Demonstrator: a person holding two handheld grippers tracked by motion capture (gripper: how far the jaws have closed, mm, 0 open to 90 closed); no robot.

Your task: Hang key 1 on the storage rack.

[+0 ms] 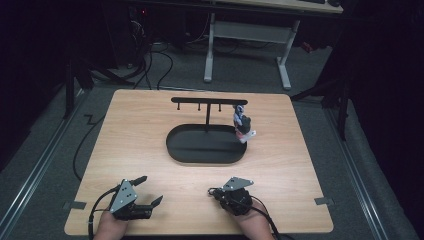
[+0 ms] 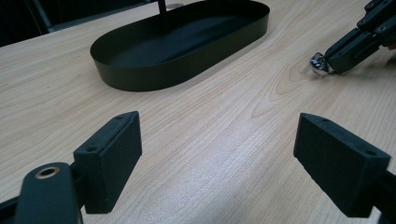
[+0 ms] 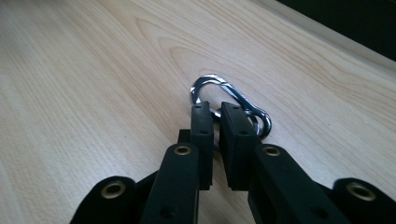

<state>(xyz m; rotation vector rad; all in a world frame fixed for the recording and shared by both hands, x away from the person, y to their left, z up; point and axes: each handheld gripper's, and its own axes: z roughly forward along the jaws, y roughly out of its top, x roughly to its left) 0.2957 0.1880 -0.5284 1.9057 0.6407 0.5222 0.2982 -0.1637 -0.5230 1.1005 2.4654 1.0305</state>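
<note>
Right gripper [image 3: 216,109] clamped on carabiner [image 3: 219,88], flat on table [image 1: 150,130].
Its pads cover the clip's middle and ring; left gripper [image 2: 217,154] gapes, holding nothing, near the tray [image 2: 140,79].

Light wood-grain table [image 1: 150,130], rounded corners, set on grey carpeted floor [image 1: 45,150]. Black oval tray [image 1: 175,145] is placed at mid-table, a T-shaped rack post risen from it. A small figure [image 1: 242,125] is seen at the tray's right rim. A silver carabiner [image 3: 219,88] is laid flat on the wood near the front edge, right of centre.
</note>
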